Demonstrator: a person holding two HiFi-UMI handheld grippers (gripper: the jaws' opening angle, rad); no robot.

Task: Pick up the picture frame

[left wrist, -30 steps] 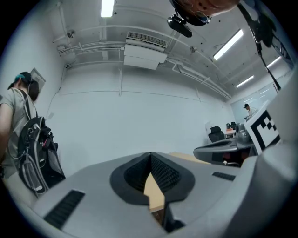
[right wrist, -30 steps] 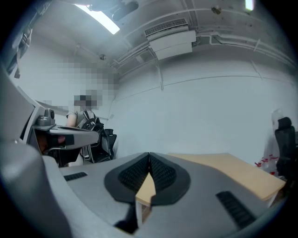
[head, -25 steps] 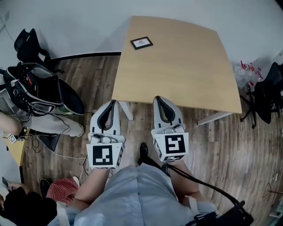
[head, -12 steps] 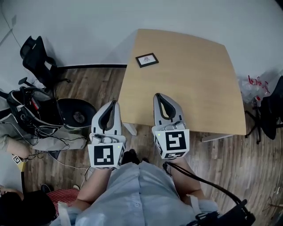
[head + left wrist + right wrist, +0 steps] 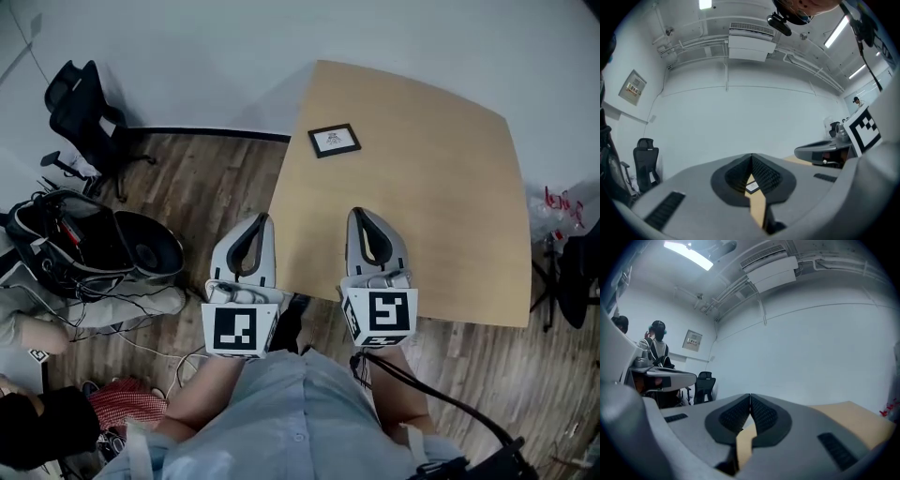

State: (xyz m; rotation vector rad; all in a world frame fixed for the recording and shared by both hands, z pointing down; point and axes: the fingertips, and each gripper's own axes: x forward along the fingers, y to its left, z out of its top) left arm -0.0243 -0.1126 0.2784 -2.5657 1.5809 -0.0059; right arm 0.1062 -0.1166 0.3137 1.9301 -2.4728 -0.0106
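A small black picture frame point(image 5: 335, 141) with a white picture lies flat near the far left corner of the light wooden table point(image 5: 441, 206). In the left gripper view the picture frame point(image 5: 752, 187) peeks through the hole behind the closed jaws. My left gripper point(image 5: 262, 219) is shut and empty, held level just off the table's near left edge. My right gripper point(image 5: 363, 214) is shut and empty too, its tip over the table's near part. Both point toward the frame, well short of it.
A black office chair point(image 5: 82, 111) stands at the left by the white wall. Bags, cables and a round black stool point(image 5: 150, 248) clutter the wooden floor at the left. Another dark chair point(image 5: 574, 272) and a plastic bag sit at the table's right.
Both grippers have moved forward toward the table; the right one's tip now reaches over its near edge. The table and frame sit lower and closer in the head view.
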